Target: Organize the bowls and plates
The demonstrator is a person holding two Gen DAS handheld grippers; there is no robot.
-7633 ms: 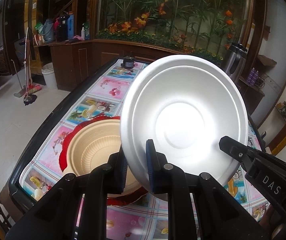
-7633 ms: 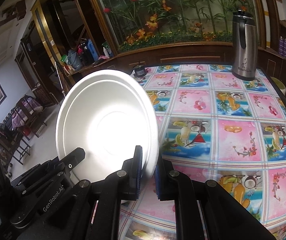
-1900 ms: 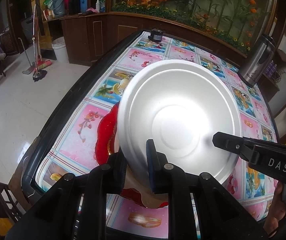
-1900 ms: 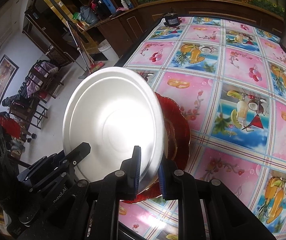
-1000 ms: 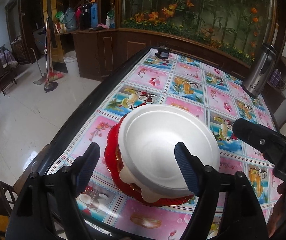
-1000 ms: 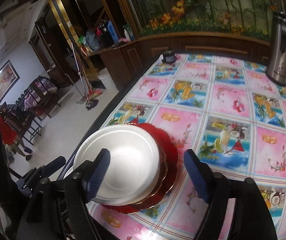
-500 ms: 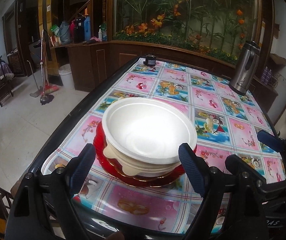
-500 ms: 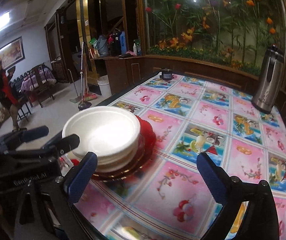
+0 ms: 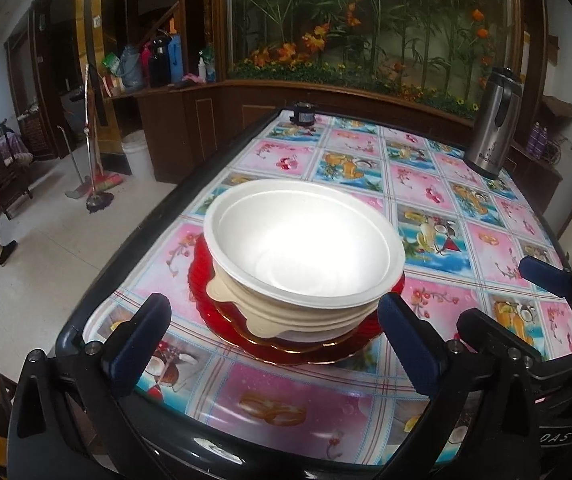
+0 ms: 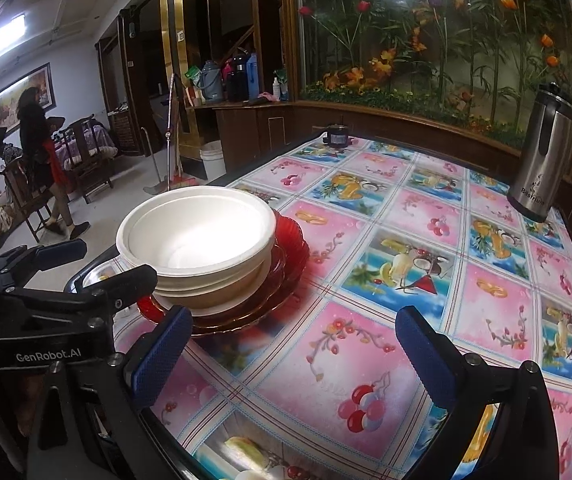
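Both the left gripper and right gripper are released, the left's jaws having just widened, nothing between them. On the table, by its near left edge, a white bowl tops beige bowls on a red plate. A steel flask stands at the far right corner.

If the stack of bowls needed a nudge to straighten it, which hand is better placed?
Probably the left: its tongs face the white bowl squarely, while the right tongs sit off to one side.

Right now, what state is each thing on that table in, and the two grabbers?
White bowl: upright, empty, top of the stack.
Beige bowl: nested under it.
Red plate: flat, bottom of the stack.
Steel jug: upright, lid on.
Left gripper: open, empty.
Right gripper: open, empty.
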